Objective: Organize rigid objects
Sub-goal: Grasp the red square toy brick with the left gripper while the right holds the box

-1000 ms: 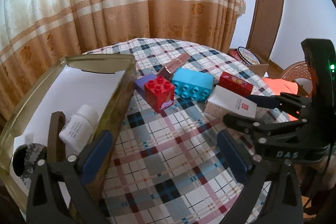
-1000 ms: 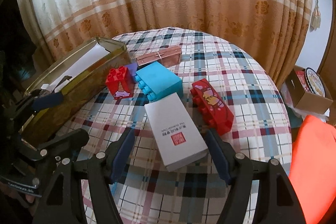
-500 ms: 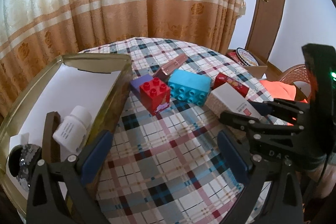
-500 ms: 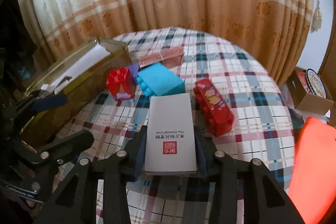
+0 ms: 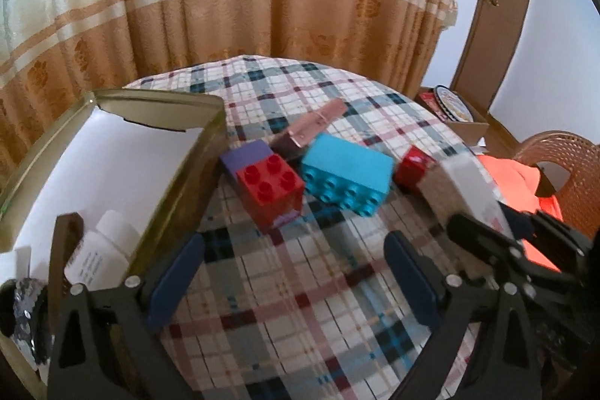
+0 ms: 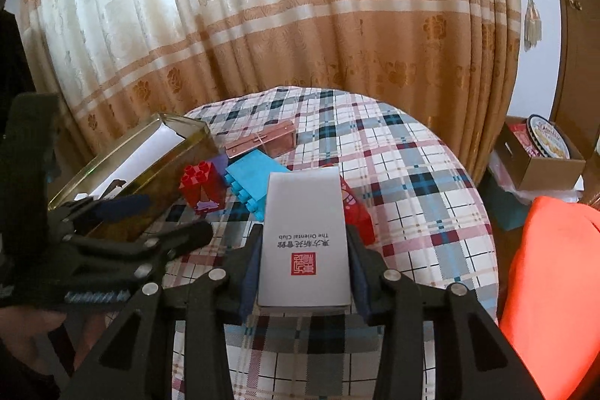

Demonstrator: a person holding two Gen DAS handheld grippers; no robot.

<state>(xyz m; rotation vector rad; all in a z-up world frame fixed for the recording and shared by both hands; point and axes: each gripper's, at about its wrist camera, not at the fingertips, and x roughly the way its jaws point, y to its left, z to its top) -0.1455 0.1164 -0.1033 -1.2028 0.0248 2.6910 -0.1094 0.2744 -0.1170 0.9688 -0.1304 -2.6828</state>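
Checked surface [image 6: 431, 175], gold tin [image 6: 150, 152] far left. Right of the tin, left tool [image 5: 292, 272] gapes empty; further right, right tool [image 6: 303, 272] clamps the white box [image 6: 305, 231] (smooth card, could slip if tilted).

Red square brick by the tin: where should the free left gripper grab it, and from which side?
Grip the red brick across its two flat side walls, below the studs, coming from above and the near side. It stands upright, studs up. A purple block sits against its far side and the tin crowds its left, so keep the fingers clear of those.
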